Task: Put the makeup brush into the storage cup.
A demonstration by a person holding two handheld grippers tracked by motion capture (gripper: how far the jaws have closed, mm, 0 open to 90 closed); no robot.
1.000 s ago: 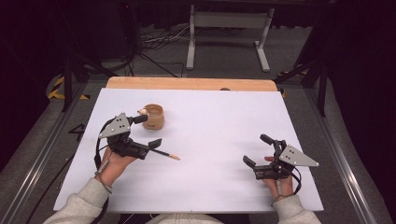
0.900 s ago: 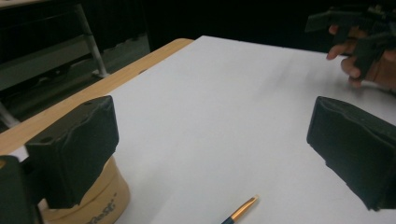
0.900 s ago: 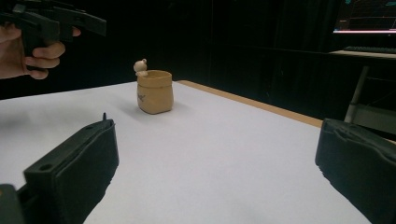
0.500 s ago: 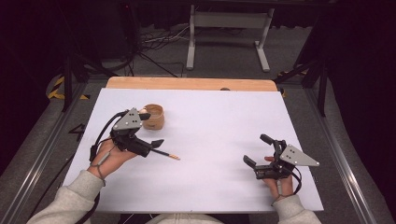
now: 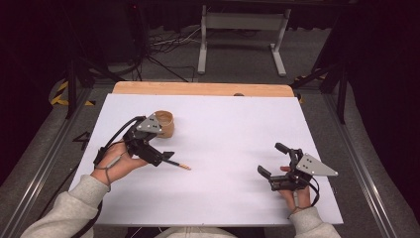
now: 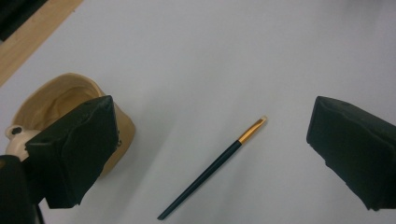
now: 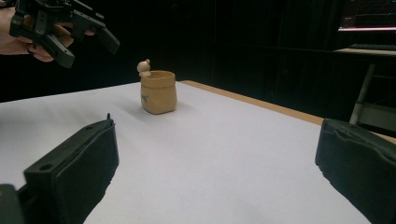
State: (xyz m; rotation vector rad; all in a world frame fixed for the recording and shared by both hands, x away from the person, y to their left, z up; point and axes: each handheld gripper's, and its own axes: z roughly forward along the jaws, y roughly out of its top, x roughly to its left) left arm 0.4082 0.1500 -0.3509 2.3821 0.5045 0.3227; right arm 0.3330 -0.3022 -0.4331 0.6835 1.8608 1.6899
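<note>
Left claw (image 6: 210, 140), jaws apart, poised above the brush (image 6: 212, 169) lying on the white counter (image 5: 223, 129) beside the cup (image 5: 166, 123); right claw (image 5: 278, 163), jaws apart, resting well apart near the counter's front edge.

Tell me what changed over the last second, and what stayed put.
The left gripper swung round above the brush, its jaws open on either side of it in the left gripper view; it has not taken hold. The forearm moved in from lower left. The brush, the tan cup and the right gripper, jaws open, stayed as they were.
</note>
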